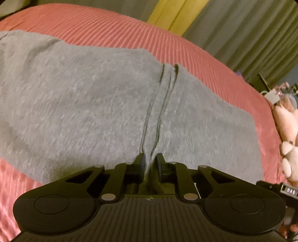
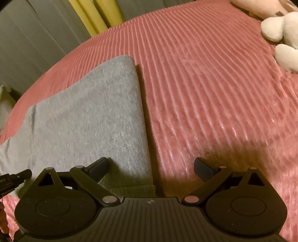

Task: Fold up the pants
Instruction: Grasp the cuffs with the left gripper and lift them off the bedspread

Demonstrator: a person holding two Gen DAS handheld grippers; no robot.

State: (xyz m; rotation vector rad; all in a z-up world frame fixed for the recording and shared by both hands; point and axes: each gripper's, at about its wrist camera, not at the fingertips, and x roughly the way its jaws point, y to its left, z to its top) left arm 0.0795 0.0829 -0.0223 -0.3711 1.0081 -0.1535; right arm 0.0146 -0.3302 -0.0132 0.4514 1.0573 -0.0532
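Note:
Grey pants lie flat across a pink ribbed bed cover. A raised pleat of the fabric with two dark seam lines runs down into my left gripper, which is shut on that pinch of cloth at the near edge. In the right wrist view the pants end in a straight folded edge. My right gripper stands open over that edge: its left finger is above grey cloth, its right finger above the bed cover. Nothing is pressed between its pads.
A pale plush toy lies at the far right of the bed, also visible as the plush toy in the left wrist view. Grey-green curtains with a yellow strip hang behind the bed. Pink cover extends to the right of the pants.

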